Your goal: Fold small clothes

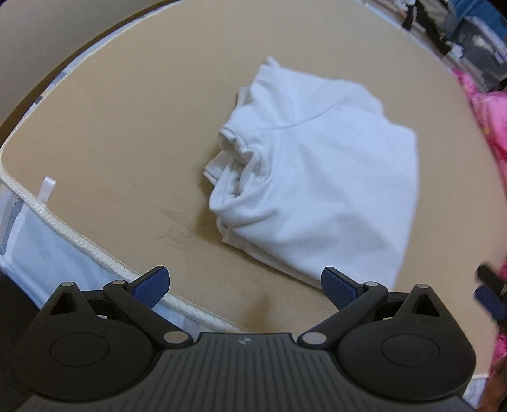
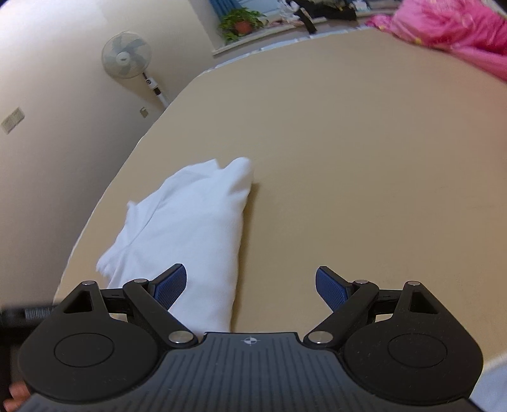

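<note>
A white T-shirt (image 1: 317, 177) lies folded into a compact stack on the tan mattress (image 1: 142, 133), collar and a bunched sleeve facing left. My left gripper (image 1: 245, 286) is open and empty, hovering just short of the shirt's near edge. In the right wrist view the same shirt (image 2: 190, 228) lies left of centre. My right gripper (image 2: 250, 285) is open and empty, above the shirt's near end, its left finger (image 2: 169, 285) over the cloth. The right gripper's tip also shows at the left wrist view's right edge (image 1: 491, 294).
The mattress's corded edge (image 1: 63, 222) runs close on the left. A pink blanket (image 2: 450, 31) lies at the far right of the bed. A standing fan (image 2: 126, 57) and a potted plant (image 2: 240, 22) stand beyond the bed by the wall.
</note>
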The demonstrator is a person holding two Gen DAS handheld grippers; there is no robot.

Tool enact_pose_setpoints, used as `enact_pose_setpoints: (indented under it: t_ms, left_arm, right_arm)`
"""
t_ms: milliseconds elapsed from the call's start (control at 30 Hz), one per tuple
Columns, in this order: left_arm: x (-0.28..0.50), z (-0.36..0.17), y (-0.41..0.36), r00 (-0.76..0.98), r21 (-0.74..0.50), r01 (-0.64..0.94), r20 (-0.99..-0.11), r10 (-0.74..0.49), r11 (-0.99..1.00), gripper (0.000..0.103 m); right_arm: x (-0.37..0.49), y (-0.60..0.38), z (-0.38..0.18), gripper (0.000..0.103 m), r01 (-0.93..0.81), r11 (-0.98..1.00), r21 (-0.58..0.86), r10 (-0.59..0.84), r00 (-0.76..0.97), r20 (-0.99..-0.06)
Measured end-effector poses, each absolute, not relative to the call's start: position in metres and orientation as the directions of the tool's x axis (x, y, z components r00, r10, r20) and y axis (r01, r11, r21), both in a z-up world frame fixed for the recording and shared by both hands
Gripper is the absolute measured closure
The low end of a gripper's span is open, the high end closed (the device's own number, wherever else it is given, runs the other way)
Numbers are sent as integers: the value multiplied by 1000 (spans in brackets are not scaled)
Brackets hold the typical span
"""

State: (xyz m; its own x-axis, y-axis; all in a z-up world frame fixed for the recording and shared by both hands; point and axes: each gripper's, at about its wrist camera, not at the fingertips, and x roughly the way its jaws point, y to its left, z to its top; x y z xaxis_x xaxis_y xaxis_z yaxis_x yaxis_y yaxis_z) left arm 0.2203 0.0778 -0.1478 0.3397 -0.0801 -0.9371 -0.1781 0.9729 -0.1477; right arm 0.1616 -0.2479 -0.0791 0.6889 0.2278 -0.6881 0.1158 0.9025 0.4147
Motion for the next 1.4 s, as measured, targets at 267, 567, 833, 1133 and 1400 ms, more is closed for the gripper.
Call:
enact_pose_setpoints:
  t_ms: [267,567,833,1133,1400]
  left_arm:
    - [248,-198,83,271,-270,-284,-943,-194,920,1]
    - [261,-209,105,310,-326,-368,-926,-216,871,1]
    - [258,-209,136,386,-400,-455,-894,-229,796,20]
    - [257,-198,145,390,-433,-435,-881,-268,790,79]
    - [345,-174,90,336,-234,-66,-920,-199,970,82]
  right_arm:
    - [280,-290,-117,12,197,863,465,251,630,-735]
    - [392,-271,-173,7,187,755,629,491,474,-730]
    - [451,-208,-177,3,-42,759,649,624,329,-709]
    - [442,-185,-146,84,-100,789,606,604,301,-738]
    - [380,-219,-90,86,-49,784,619,555,501,-664]
